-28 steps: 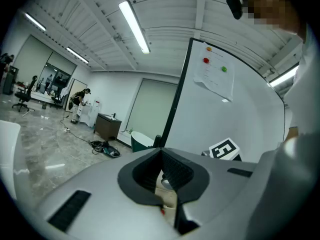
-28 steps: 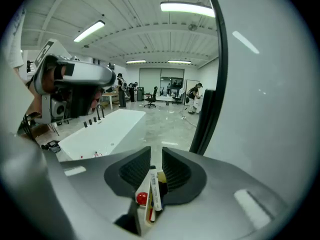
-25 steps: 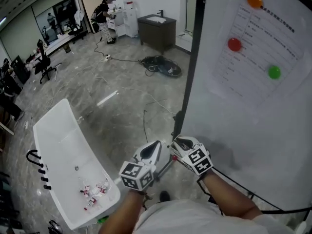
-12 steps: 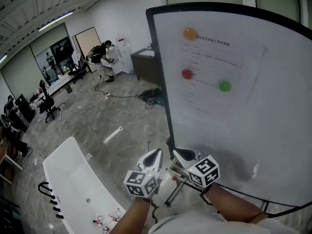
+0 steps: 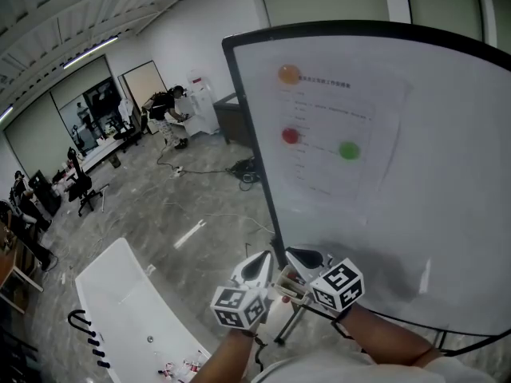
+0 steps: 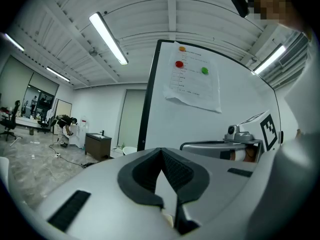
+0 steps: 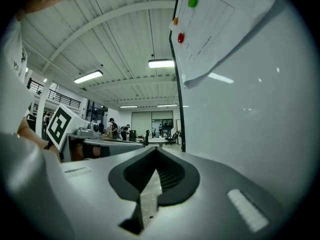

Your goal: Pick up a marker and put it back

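Head view: left gripper (image 5: 263,255), right gripper (image 5: 290,252), one whiteboard (image 5: 447,174), three magnets (image 5: 289,74) (image 5: 290,136) (image 5: 349,151).

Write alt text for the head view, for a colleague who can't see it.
The left hand-held gripper and the right hand-held gripper are held side by side, low in frame, before a black-framed whiteboard. A printed sheet on it carries an orange magnet, a red magnet and a green magnet. A white tub stands at lower left.
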`<action>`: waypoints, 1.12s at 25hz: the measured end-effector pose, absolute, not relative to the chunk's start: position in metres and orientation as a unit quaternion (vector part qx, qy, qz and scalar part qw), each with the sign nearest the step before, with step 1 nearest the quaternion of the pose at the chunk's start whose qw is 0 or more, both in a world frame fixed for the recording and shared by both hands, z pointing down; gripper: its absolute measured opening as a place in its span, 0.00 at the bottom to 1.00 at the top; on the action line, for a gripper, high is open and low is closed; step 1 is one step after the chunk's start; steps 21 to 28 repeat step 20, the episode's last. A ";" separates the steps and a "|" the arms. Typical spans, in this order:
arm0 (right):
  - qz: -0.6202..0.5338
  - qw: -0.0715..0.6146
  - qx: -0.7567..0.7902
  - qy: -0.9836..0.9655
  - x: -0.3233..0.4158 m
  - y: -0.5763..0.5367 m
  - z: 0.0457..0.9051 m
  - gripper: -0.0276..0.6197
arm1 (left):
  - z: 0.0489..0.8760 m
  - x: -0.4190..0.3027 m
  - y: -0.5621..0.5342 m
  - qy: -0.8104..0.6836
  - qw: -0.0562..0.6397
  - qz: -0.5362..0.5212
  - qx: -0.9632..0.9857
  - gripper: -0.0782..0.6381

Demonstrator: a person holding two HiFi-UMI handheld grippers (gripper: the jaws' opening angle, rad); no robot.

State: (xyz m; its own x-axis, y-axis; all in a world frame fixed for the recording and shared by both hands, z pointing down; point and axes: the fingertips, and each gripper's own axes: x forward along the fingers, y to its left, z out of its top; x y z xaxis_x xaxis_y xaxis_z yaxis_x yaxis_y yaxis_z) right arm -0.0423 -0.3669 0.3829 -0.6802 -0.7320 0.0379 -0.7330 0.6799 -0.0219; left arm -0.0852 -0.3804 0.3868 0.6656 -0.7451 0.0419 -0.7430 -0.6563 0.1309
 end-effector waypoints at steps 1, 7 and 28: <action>0.018 0.012 0.399 -0.916 -0.042 -0.367 0.382 0.05 | 0.387 -0.085 -0.380 -0.409 0.069 -0.008 0.910 0.11; 0.018 0.009 0.400 -0.916 -0.039 -0.368 0.379 0.05 | 0.387 -0.084 -0.380 -0.409 0.073 -0.011 0.910 0.11; 0.019 0.010 0.399 -0.917 -0.043 -0.368 0.379 0.05 | 0.382 -0.087 -0.379 -0.404 0.077 -0.023 0.911 0.11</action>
